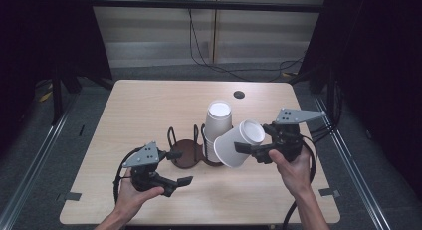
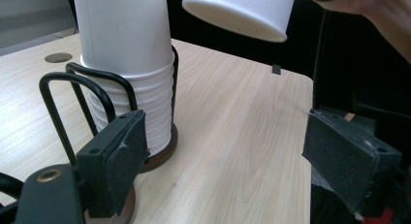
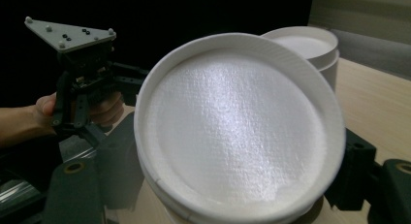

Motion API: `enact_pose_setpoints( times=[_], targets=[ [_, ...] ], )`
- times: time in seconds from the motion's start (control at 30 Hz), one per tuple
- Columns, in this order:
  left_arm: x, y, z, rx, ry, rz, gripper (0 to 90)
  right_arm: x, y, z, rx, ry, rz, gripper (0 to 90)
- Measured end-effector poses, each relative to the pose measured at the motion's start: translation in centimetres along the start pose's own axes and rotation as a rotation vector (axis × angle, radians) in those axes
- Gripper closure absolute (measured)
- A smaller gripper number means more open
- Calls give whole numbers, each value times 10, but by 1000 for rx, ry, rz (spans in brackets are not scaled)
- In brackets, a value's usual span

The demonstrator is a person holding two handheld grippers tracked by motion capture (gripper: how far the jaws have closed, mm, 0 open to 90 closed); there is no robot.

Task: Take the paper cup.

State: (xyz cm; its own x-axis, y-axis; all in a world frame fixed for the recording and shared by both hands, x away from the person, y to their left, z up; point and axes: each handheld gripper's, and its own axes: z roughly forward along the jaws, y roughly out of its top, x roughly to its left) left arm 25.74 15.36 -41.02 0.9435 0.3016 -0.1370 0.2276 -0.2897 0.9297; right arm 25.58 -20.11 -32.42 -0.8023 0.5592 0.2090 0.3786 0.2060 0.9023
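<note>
White paper cup (image 1: 239,143) is clamped in the right gripper (image 1: 247,149), tilted on its side w/ closed base pointing up and toward the right hand (image 1: 293,166), open mouth down-left toward the holder. It hangs in the air just right of the cup stack (image 1: 218,125), rim nearly touching the stack's lower part in the high view; can't tell if they actually touch. In the right gripper view the cup's base (image 3: 237,132) sits betw. the two black jaws, which press on its sides. In the left gripper view the same cup (image 2: 242,13) floats above and right of the stack, well off the tabletop.

Stack of white cups stands upside down, bases up, in the right-hand ring of a black wire cup holder (image 1: 186,149) w/ round brown bases. Holder's left ring has no cup in it. The stack's ribbed rims (image 2: 140,107) show inside the wire loops (image 2: 72,88).

Left gripper (image 1: 180,167) is low, just left of and nearer the person than the holder, jaws spread wide, gripping nothing; one jaw lies close beside the holder's empty ring. Left hand (image 1: 132,195) grips it from below. Pads (image 2: 128,158) stand far apart.

All of it sits on a light wood table (image 1: 149,100); small dark round hole (image 1: 239,94) behind the stack, near the far edge. Cables (image 1: 209,60) trail on the floor beyond the table.
</note>
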Motion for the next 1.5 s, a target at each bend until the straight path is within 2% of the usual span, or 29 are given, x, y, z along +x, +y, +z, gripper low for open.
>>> enact_pose_setpoints(
  times=[0.13, 0.2, 0.37, 0.53, 0.67, 0.8, 1.13, 1.23, 1.43, 1.5],
  targets=[
    [1, -5, -3, 5, -6, -3, 159, 3, -8, 14, 28, 36, 2, 238],
    [2, -6, -4, -1, 7, -6, 158, 7, -11, 21, 33, 61, 5, 238],
    [2, -8, -3, 1, 7, -10, 158, 13, -15, 33, 57, 87, -5, 238],
    [-1, -12, -3, 6, -11, -3, 158, 18, -21, 47, 88, 105, -13, 238],
    [-2, -13, -4, -11, -26, 8, 159, 20, -26, 60, 110, 126, -12, 238],
    [-5, -14, -1, -8, -66, 20, 159, 20, -32, 69, 131, 143, -9, 238],
    [-4, -19, 8, 13, -54, 4, 158, 24, -37, 78, 134, 172, -14, 239],
    [-5, -18, 10, 13, -67, 10, 159, 27, -37, 83, 142, 185, -16, 238],
    [-7, -21, 18, 47, -57, 18, 159, 32, -37, 87, 150, 213, -27, 242],
    [-6, -21, 18, 53, -75, 23, 157, 34, -36, 88, 152, 216, -34, 243]
  ],
)
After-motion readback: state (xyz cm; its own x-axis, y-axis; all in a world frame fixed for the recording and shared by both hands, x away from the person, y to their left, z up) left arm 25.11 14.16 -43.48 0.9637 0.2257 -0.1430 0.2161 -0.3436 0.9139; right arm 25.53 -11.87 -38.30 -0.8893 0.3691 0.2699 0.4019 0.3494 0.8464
